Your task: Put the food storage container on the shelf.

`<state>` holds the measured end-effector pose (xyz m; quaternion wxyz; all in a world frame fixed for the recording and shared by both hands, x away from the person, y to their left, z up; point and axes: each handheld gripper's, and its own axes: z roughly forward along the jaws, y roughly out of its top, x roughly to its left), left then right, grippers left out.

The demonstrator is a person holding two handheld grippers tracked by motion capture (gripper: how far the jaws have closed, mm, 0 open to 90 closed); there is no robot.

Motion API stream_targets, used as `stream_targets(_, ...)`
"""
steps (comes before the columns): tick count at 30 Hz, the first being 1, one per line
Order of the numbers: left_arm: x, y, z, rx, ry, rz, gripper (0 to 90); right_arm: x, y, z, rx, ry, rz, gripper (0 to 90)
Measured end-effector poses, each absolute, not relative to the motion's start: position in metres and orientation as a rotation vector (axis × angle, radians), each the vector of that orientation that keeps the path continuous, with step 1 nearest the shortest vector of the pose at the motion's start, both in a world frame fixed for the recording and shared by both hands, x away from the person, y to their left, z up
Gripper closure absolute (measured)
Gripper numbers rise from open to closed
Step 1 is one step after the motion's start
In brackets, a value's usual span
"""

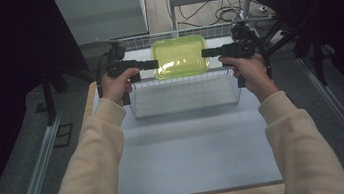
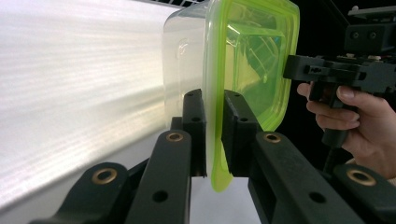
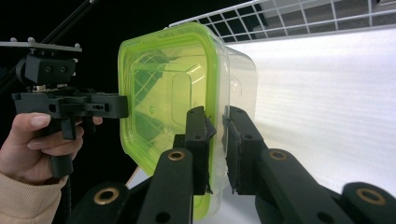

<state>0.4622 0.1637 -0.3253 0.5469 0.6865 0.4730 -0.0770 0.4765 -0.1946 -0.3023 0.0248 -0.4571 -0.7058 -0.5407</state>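
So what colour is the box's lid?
The lid is bright yellow-green, see-through; it shows best in the right gripper view.

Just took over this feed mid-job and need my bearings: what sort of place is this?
Most likely a lab or recording rig, not a home: a pale worktable flanked by metal rails, loose cables on the floor behind, dark curtains around. A white wire basket stands on it.

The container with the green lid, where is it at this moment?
In the high view the container with the green lid is held up above the wire basket, between the left gripper and the right gripper, each clamped on its rim.
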Motion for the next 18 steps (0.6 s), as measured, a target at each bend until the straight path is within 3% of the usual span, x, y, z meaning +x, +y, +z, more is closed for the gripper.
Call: stream_targets(18,0.497,0.16,-0.332,1.574,1.21,-0.213,80.6,0.511,-0.189,-0.309,-1.531,-2.15,-1.63,78.3)
